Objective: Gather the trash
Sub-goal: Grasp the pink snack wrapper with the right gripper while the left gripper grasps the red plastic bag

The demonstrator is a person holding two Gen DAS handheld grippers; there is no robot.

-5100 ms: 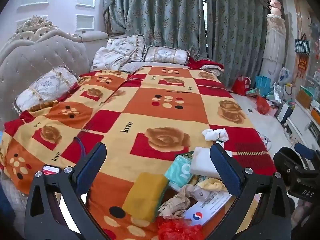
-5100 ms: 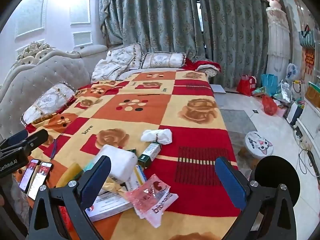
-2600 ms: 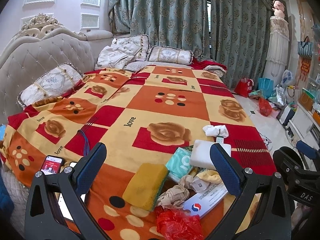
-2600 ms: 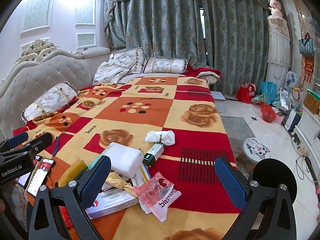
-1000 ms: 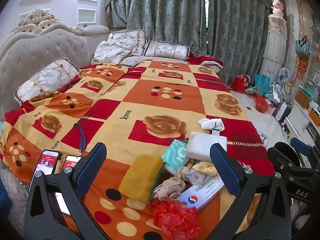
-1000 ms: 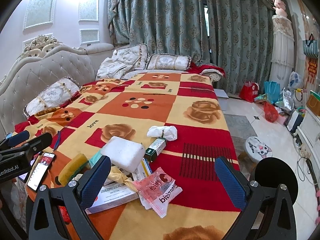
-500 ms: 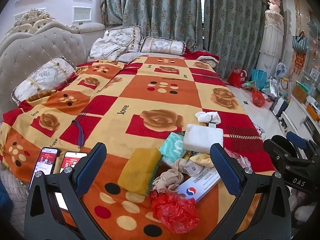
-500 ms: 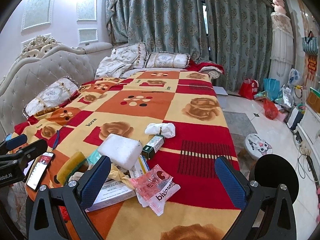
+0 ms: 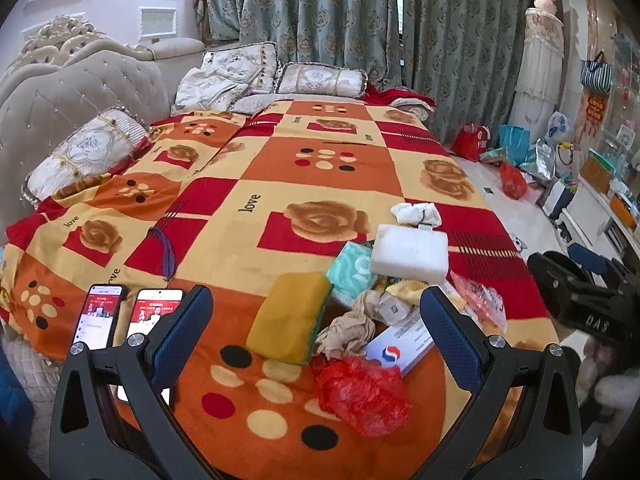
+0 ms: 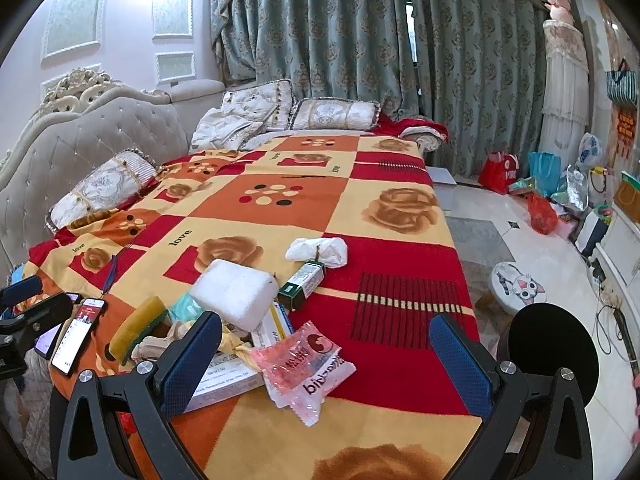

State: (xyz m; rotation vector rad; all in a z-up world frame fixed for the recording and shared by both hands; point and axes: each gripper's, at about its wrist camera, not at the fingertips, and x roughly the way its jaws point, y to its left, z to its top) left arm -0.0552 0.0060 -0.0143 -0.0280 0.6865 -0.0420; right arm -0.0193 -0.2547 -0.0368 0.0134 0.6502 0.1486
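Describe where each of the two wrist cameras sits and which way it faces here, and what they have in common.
Left wrist: behind the open left hand-held gripper, above the bed's near end, facing the curtains; yellow sponge and red plastic bag between its fingers; right hand-held gripper at the right edge.
Right wrist: behind the open right hand-held gripper, further right, facing the same way; pink wrapper between its fingers; floor to the right.
Shared: white foam block, the sponge, two phones, blanket.
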